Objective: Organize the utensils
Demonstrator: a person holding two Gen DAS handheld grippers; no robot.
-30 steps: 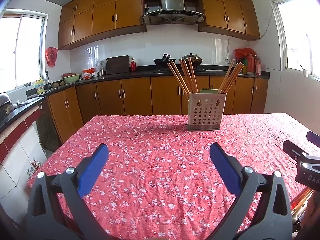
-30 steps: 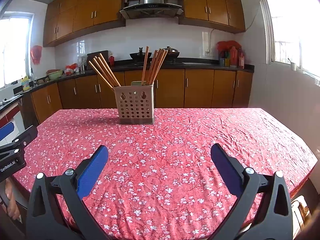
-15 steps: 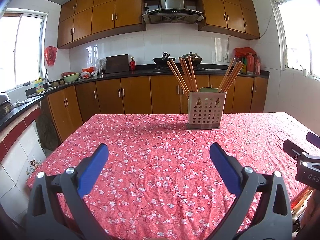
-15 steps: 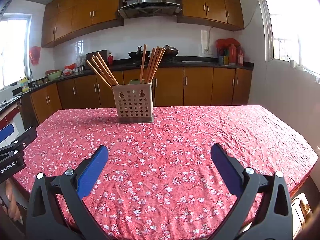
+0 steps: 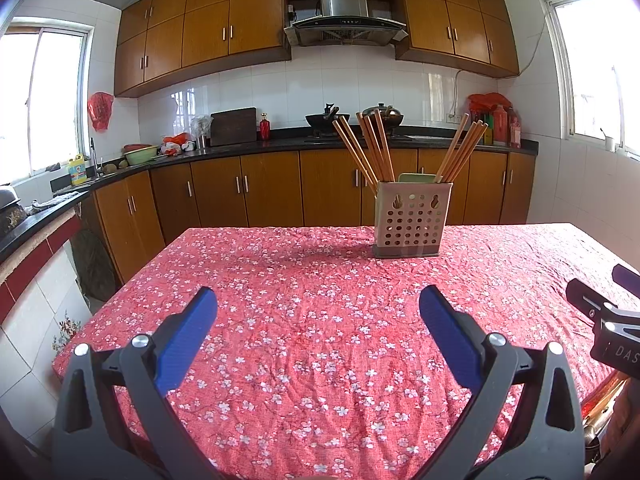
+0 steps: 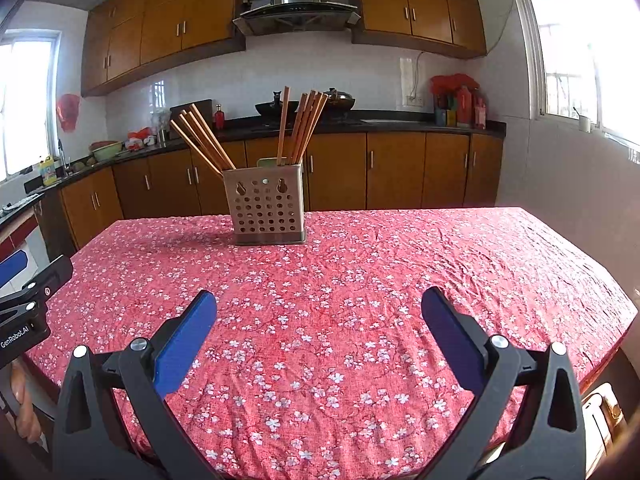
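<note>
Over on the left, the left gripper hangs above the near edge of the table, its two blue-padded fingers spread wide apart with nothing between them and nothing touching them. Under it there is only the red cloth with its small white blossoms. From the right wrist view, that same gripper pokes in at the left border, black with a blue tip, level with the table's near corner, and a bit of the person's hand shows below it.

Moving across, the utensil holder stands upright toward the far side of the table, a beige perforated box on a darker base, well apart from both grippers. Wooden chopsticks fan out of it in two bunches: one leaning left from the left part, the other leaning right from the right part. A pale green piece peeks above the rim between them; I cannot tell what it is. Whether the box is divided inside cannot be seen from here.

On the right, the right gripper is held just as wide, its blue pads empty and clear of the cloth, pointing at the holder from the near edge. The bare stretch of tablecloth runs out to the table's right corner beside the white tiled wall and window.

Behind everything, brown cabinets and a dark counter line the back of the kitchen, a steel range hood above a wok.
</note>
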